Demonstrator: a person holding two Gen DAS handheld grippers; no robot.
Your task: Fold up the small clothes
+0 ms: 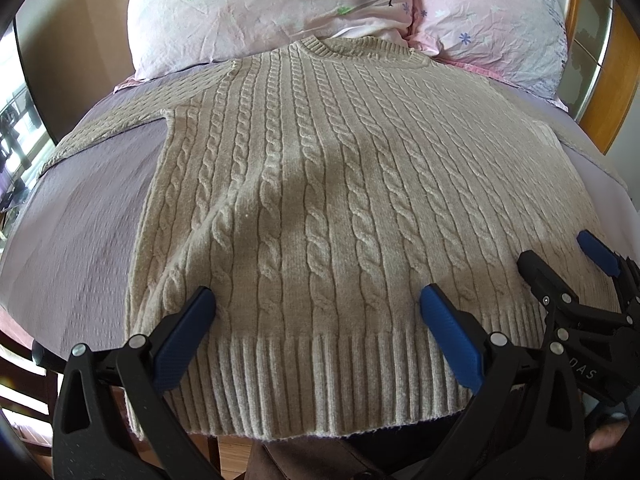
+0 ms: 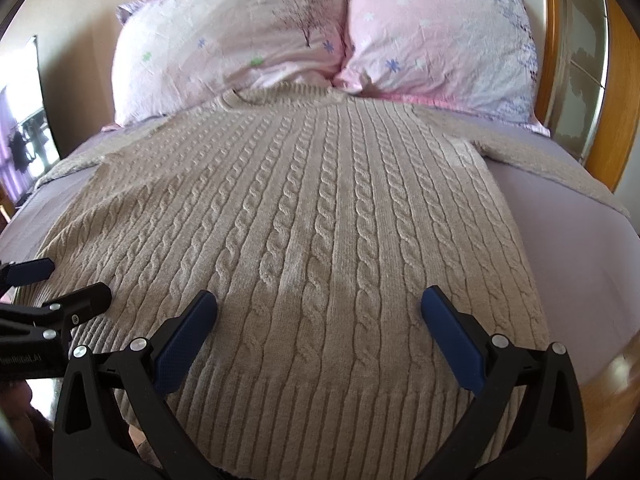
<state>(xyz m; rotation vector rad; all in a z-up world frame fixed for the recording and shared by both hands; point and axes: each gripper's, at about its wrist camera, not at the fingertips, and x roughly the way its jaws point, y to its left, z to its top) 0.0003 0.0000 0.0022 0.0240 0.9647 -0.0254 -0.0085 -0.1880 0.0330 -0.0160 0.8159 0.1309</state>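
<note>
Both the left gripper (image 1: pixel 318 310) and right gripper (image 2: pixel 319 312) hang wide and empty over the ribbed hem of the beige sweater (image 1: pixel 320 184), spread flat to the bed's (image 2: pixel 580 272) near edge, so folding looks unstarted; next, probably pinch a sleeve or hem corner.

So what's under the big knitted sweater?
Under the sweater lies a purple bedsheet, showing on both sides. Whatever sits beneath the sweater's middle is covered. Its collar end reaches two pink pillows.

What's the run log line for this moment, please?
stage: pre-fold | sweater: flat on bed, hem near | left gripper: open above hem | right gripper: open above hem
</note>
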